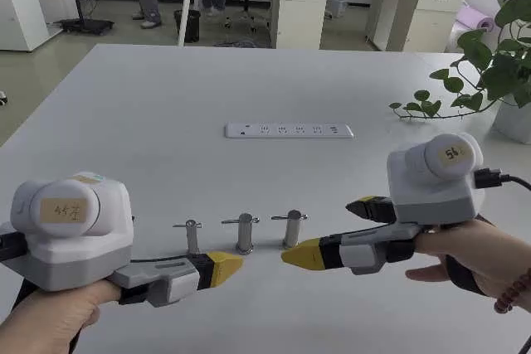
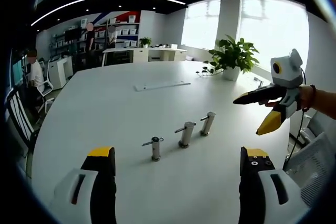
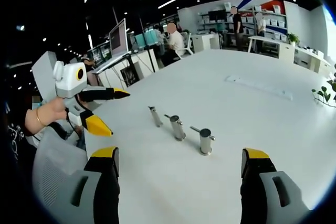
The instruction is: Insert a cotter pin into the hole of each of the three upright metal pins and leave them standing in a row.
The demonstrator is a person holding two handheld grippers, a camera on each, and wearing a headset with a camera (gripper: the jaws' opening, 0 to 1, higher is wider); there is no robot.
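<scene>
Three short upright steel pins (image 1: 244, 234) stand in a row near the white worktop's (image 1: 249, 80) near edge. Each has a thin metal cotter pin (image 1: 236, 220) through the hole in its head. The left gripper (image 3: 111, 111) and right gripper (image 2: 251, 114) flank the row, jaws spread wide and holding nothing. A white pot (image 1: 513, 122) at the right edge holds a green plant.
</scene>
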